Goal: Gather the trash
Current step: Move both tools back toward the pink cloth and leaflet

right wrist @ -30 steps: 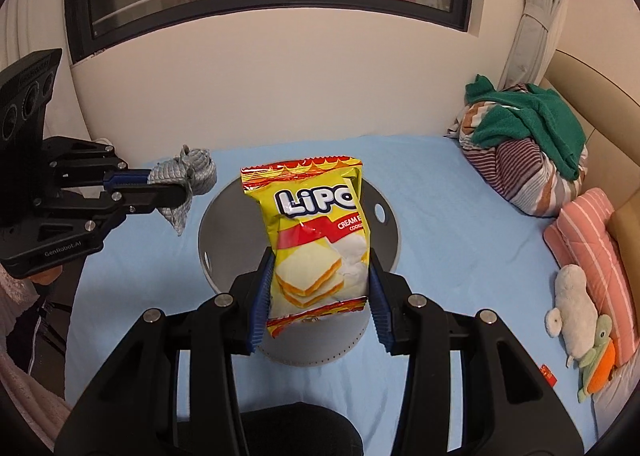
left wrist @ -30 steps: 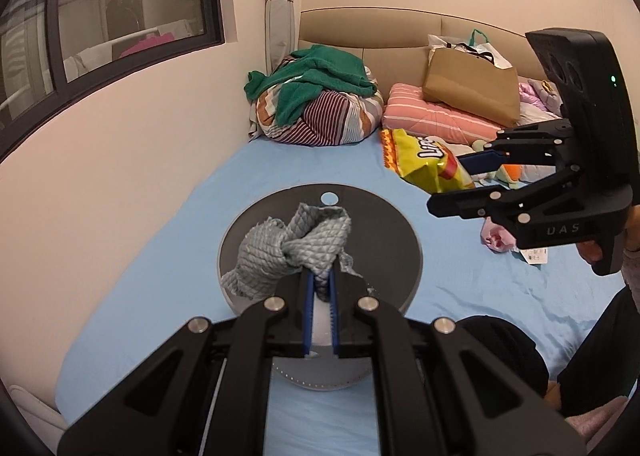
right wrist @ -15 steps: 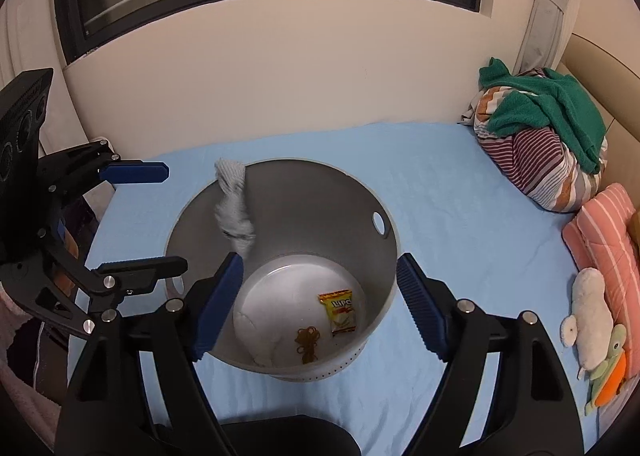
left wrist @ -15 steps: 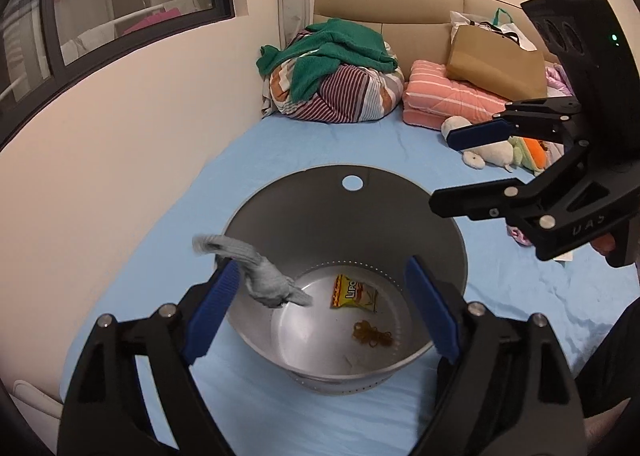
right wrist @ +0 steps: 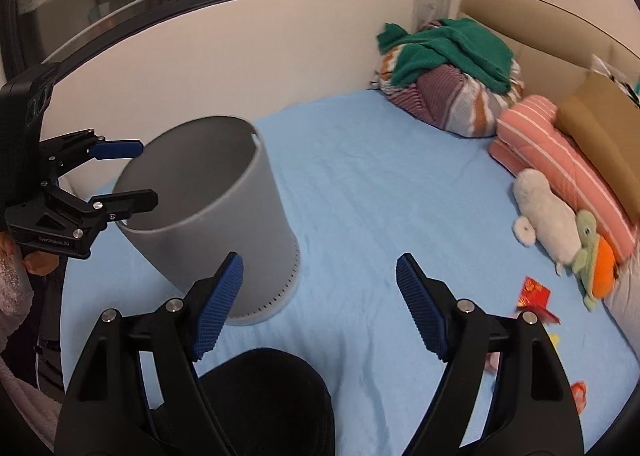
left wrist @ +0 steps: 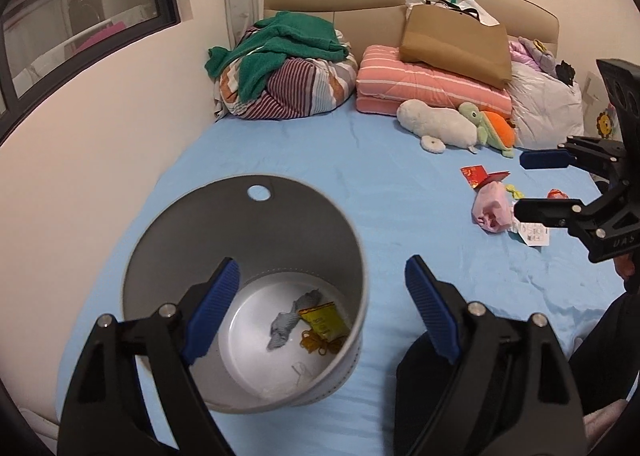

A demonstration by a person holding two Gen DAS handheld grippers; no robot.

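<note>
Grey bin (left wrist: pixel 256 223) holds rag (left wrist: pixel 294 320) & snack bag (left wrist: pixel 324 322) (both grippers' jaws apart, empty).

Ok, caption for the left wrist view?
Open left claw above the grey bin holding a grey rag and yellow snack packet.

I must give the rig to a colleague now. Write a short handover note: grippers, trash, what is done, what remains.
Left gripper: open, empty, over the grey bin.
Right gripper: open, empty, over the blue sheet beside the bin.
Done: grey cloth, yellow snack bag and some rubber bands lie in the bin.
Left: red packets, pink wad, paper label and small scraps on the sheet near the plush toys.
</note>
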